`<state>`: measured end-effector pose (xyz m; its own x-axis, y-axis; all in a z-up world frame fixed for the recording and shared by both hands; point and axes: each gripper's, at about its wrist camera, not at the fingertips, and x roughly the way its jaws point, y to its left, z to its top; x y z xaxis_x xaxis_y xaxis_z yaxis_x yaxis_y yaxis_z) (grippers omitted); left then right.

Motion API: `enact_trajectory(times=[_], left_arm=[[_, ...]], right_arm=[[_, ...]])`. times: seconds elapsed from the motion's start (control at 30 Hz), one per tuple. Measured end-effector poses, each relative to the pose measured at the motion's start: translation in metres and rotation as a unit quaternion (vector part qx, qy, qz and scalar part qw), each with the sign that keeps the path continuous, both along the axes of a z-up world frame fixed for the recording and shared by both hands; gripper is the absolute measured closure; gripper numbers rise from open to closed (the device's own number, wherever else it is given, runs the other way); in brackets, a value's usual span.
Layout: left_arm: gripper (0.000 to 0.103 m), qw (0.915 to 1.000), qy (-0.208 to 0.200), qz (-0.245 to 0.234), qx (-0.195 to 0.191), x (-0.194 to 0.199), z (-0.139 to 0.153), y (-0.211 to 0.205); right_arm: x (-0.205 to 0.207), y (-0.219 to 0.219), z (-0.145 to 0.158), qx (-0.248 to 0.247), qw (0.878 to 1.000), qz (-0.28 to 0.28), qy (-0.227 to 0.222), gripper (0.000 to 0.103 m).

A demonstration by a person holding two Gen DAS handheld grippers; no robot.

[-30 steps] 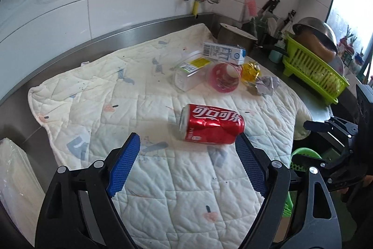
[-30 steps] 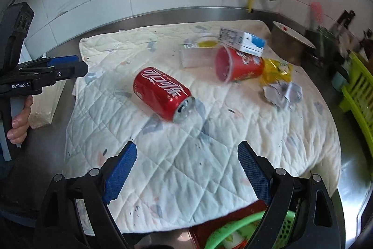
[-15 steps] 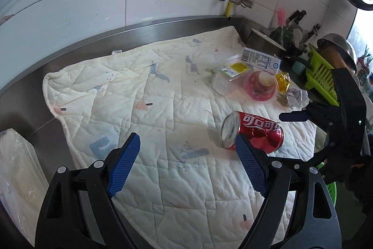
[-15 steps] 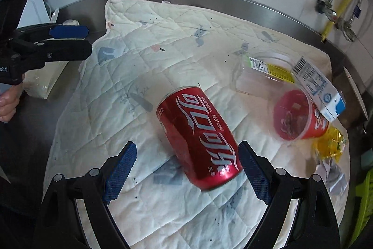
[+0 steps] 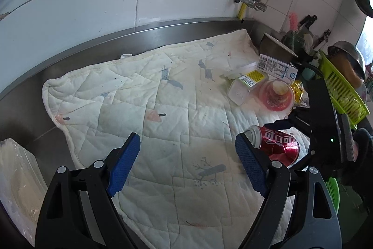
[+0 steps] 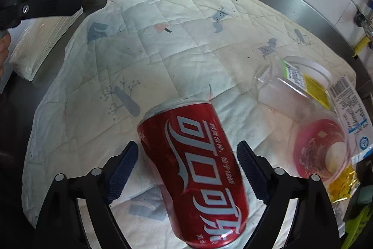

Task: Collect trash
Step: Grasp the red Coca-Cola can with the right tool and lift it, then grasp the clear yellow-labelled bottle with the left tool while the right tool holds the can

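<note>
The right gripper (image 6: 186, 169) is low over the white quilt (image 6: 174, 15), its blue pads spread wide on both sides of the red can (image 6: 193, 169), not squeezing it. The can lies on its side on the quilt, its length running along the fingers. The left gripper (image 5: 186, 165) hovers off to the side, also spread wide, holding nothing.
</note>
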<state>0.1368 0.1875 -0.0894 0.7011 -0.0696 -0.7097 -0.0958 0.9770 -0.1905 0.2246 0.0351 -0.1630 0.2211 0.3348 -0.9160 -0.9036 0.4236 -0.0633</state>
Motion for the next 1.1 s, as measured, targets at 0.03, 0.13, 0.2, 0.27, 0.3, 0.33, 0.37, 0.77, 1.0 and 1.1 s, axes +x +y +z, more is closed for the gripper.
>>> enact_trajectory(times=[0.03, 0.13, 0.2, 0.27, 0.3, 0.33, 0.37, 0.77, 1.0, 1.1], left_arm=[[0.02, 1.0, -0.001, -0.001, 0.001, 0.002, 0.001, -0.001], [0.02, 0.9999, -0.006, -0.01, 0.005, 0.011, 0.005, -0.006], [0.02, 0.9997, -0.01, -0.021, 0.008, 0.02, 0.008, -0.012], [0.02, 0.9992, -0.013, -0.037, 0.008, 0.03, 0.01, -0.02], [0.02, 0.9988, -0.013, -0.045, 0.009, 0.036, 0.011, -0.025], [0.02, 0.9984, -0.013, -0.054, 0.009, 0.041, 0.012, -0.03], [0.02, 0.9979, -0.013, -0.063, 0.008, 0.046, 0.012, -0.034], [0.022, 0.9873, -0.022, -0.157, 0.008, 0.118, 0.032, -0.104], [0.024, 0.9791, -0.005, -0.196, 0.053, 0.143, 0.008, -0.123], [0.029, 0.9738, 0.005, -0.218, 0.064, 0.158, -0.009, -0.123]], right_arm=[[0.0, 0.0, -0.001, -0.001, 1.0, -0.002, 0.0, 0.028], [-0.002, -0.003, -0.001, 0.006, 1.0, -0.009, -0.001, 0.03], [-0.003, -0.009, 0.003, 0.017, 1.0, -0.022, -0.001, 0.033], [-0.006, -0.018, 0.008, 0.029, 0.999, -0.037, 0.001, 0.033], [-0.008, -0.021, 0.009, 0.032, 0.999, -0.043, 0.001, 0.034], [-0.01, -0.028, 0.012, 0.039, 0.998, -0.054, 0.001, 0.034], [-0.013, -0.033, 0.015, 0.044, 0.997, -0.063, 0.001, 0.034], [-0.046, -0.103, 0.045, 0.099, 0.979, -0.175, -0.002, 0.037], [-0.058, -0.134, 0.05, 0.117, 0.969, -0.218, 0.0, 0.037], [-0.062, -0.144, 0.049, 0.126, 0.964, -0.236, 0.005, 0.037]])
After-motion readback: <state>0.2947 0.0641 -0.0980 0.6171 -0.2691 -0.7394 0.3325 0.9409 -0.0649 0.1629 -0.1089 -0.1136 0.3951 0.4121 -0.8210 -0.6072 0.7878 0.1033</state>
